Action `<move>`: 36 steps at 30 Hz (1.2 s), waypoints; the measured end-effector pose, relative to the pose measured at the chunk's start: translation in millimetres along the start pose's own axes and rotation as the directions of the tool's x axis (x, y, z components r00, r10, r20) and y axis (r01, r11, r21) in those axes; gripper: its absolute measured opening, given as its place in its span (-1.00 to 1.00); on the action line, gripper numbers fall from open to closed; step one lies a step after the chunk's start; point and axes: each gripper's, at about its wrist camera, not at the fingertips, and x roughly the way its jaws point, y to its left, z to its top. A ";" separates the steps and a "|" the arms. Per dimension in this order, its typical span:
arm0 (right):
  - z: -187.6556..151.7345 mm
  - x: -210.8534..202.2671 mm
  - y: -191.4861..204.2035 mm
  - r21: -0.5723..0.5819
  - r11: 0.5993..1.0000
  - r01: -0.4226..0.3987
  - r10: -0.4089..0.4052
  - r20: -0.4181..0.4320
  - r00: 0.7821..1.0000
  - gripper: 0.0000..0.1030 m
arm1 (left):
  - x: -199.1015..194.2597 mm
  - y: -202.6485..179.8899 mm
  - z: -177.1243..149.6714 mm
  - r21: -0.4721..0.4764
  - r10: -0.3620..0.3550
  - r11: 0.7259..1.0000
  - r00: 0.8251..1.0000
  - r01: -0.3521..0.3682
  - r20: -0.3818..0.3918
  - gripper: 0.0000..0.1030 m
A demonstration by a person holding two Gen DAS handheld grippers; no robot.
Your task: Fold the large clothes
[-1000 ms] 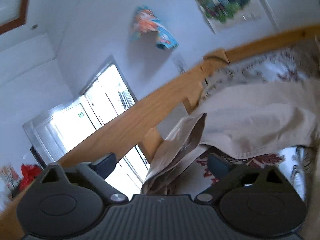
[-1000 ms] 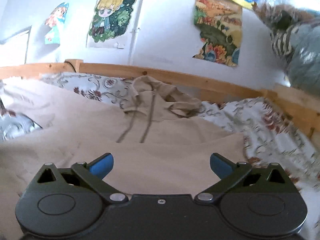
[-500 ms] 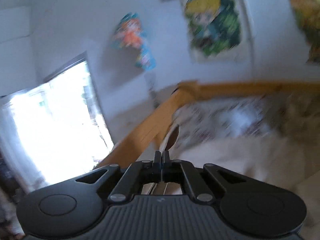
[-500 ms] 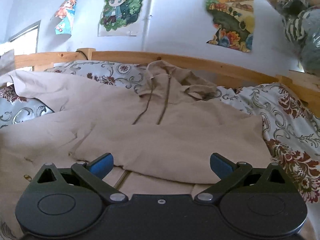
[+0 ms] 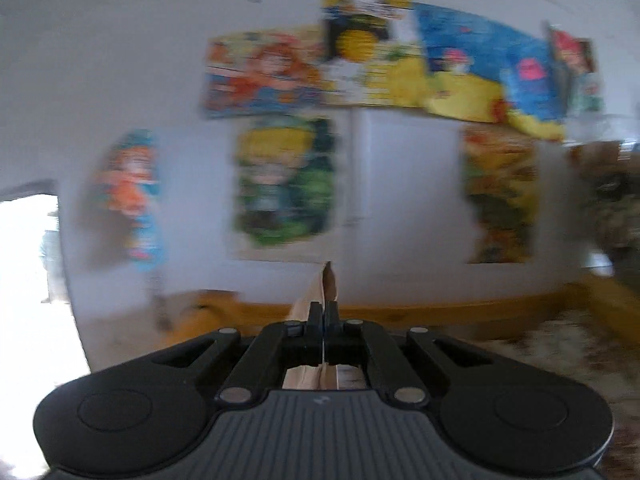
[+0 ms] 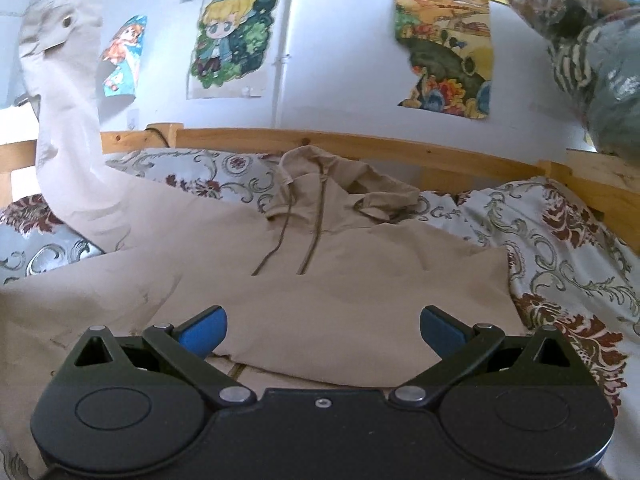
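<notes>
A wooden-railed bed with a floral grey-and-red cover fills the room below a white wall of bright cartoon posters. Spread across it lies the large beige hooded sweatshirt, its long axis running straight away from the right gripper, hood and drawstrings at the far end by the rail, a folded layer just ahead of the jaws. Those jaws stand wide apart and hold nothing; the blue pads hover over the near cloth. One long beige sleeve rises up and to the left of them, hoisted high. The left gripper has it: its jaws are pressed fully together on a thin edge of the beige cloth, which pokes out beyond the tips. The left hand, I'd judge, should carry that sleeve across the body.
</notes>
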 end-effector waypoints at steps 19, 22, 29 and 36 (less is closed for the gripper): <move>-12.8 2.4 -52.5 0.113 0.987 0.112 -0.109 -0.026 0.994 0.99 | 113.5 -125.1 -122.0 -0.125 -0.401 0.916 0.881 0.381 -0.250 0.55; -11.6 1.2 -57.6 0.172 0.982 0.081 -0.080 -0.013 0.997 0.99 | 99.5 -88.3 -130.7 -0.062 -0.289 0.957 0.916 0.284 -0.279 0.71; -7.0 18.8 -49.7 0.241 0.970 -0.028 0.036 -0.027 0.999 0.83 | 101.1 1.8 -188.3 0.150 0.033 0.988 0.917 0.030 -0.397 0.77; -1.4 77.0 -36.2 0.342 0.930 -0.133 0.180 -0.109 0.978 0.45 | 132.4 35.5 -259.9 0.247 0.147 0.969 0.871 -0.030 -0.469 0.71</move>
